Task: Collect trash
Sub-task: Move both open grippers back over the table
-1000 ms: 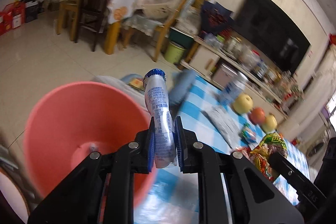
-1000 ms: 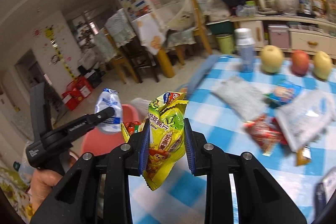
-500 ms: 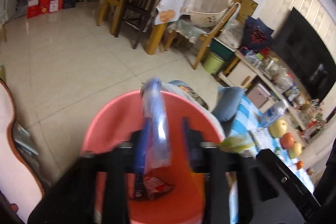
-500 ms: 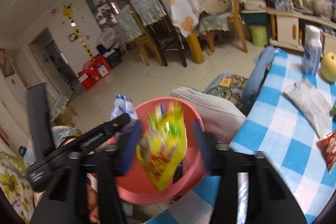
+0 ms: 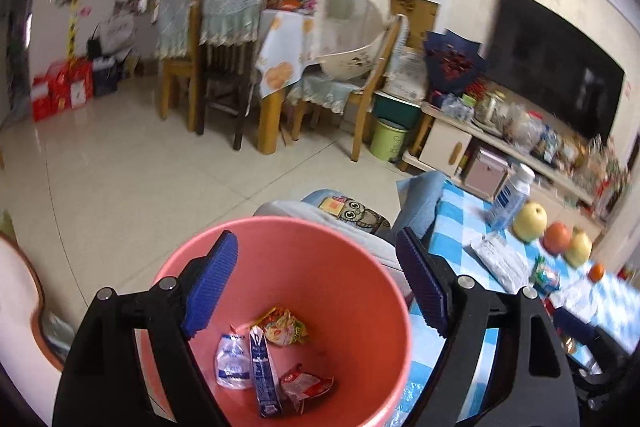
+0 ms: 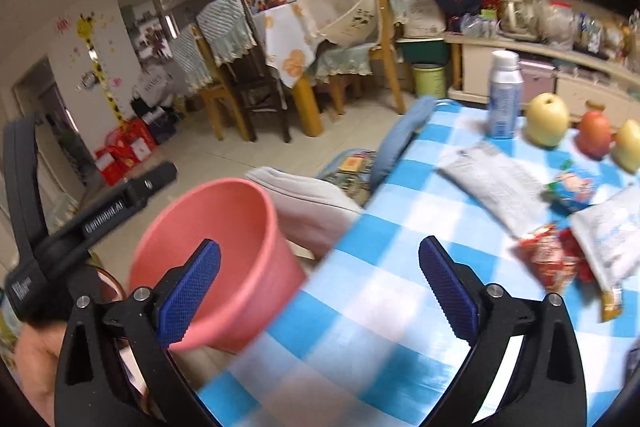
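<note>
round pink plastic bucket [image 5: 360, 291] beside blue-checked table [image 6: 384, 299] holds crushed clear bottle [image 5: 231, 363], blue carton [image 5: 262, 371], yellow snack bag [image 5: 282, 327], red wrapper [image 5: 306, 385]. left gripper [image 5: 316, 283] over bucket and right gripper [image 6: 320, 283] both released, jaws just opened wide, nothing between.

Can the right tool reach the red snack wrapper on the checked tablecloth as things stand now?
Probably yes. The right tool is open and empty, its jaws just opened. The red snack wrapper lies uncovered on the tablecloth ahead to the right, with nothing between them.
</note>
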